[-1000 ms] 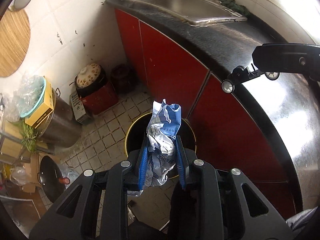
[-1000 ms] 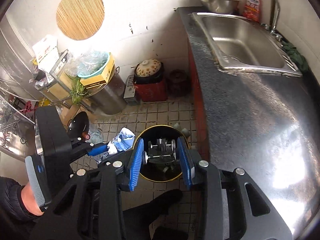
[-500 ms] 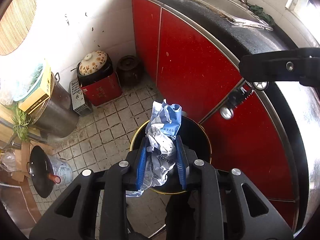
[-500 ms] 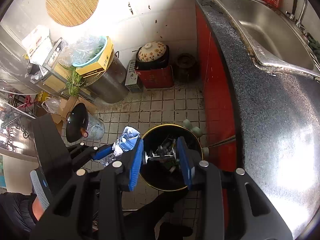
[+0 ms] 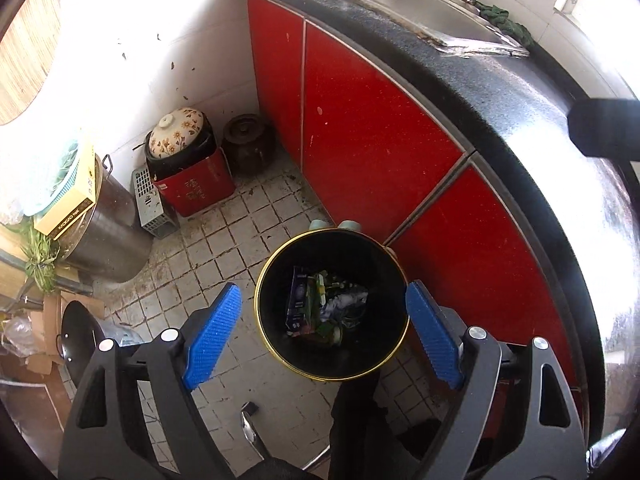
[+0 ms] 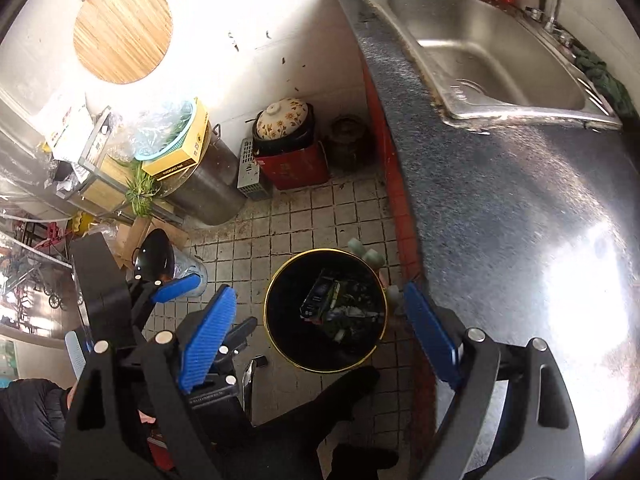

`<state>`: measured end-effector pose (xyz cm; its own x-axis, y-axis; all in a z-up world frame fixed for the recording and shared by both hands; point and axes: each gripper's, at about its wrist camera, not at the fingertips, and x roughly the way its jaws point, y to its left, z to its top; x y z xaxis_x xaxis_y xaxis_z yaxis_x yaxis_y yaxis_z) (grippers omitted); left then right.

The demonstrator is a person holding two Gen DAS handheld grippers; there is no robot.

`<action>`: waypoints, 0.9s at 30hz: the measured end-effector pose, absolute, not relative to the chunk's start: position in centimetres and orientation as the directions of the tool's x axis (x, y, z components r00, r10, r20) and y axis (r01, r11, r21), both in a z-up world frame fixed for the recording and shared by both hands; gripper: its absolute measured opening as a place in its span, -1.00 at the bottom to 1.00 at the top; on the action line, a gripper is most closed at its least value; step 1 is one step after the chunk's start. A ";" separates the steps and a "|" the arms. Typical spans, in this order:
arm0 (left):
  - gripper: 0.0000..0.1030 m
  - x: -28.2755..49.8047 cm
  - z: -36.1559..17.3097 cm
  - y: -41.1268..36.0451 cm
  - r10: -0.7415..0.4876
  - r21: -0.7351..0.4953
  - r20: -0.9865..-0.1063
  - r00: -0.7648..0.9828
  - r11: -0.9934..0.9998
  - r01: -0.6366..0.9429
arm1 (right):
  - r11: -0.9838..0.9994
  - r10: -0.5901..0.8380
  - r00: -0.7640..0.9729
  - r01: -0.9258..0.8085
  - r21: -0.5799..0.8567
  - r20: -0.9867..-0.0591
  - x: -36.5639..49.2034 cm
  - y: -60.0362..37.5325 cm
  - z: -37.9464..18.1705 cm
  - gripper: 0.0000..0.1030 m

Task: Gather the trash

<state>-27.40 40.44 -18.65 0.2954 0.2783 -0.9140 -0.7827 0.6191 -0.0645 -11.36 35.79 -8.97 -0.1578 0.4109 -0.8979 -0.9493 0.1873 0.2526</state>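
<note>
Left wrist view shows the left hand-held gripper point(image 5: 324, 340) spread wide and empty above the bin point(image 5: 332, 306), trash point(image 5: 324, 304) lying inside. Only the right wrist view shows the sink basin point(image 6: 492, 56) on the surface; the right hand-held gripper point(image 6: 316, 340) is likewise apart, holding nothing.

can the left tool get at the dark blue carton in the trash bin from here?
Probably yes. The left tool is open, above the trash bin, whose mouth is uncovered. The dark blue carton lies on top of the other trash, though deep inside.

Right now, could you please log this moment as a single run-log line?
left gripper: open, empty | right gripper: open, empty | both above trash bin | trash inside | bin on tiled floor
</note>
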 end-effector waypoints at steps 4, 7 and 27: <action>0.69 -24.3 -15.5 39.2 0.281 -0.070 -0.891 0.356 0.690 -0.720 | 0.292 0.465 -0.071 -0.929 0.229 -0.882 -7.9 30.1 -6.1 0.68; 0.79 -20.3 -12.8 37.0 0.258 -0.069 -0.874 0.412 0.773 -0.630 | 0.422 0.489 0.048 -0.887 0.188 -0.871 -4.4 23.6 -4.0 0.74; 0.86 4.0 -3.4 5.7 -0.070 -0.040 -0.835 0.545 0.997 0.067 | 0.999 0.033 0.544 0.004 0.041 -0.838 0.9 -22.5 0.7 0.79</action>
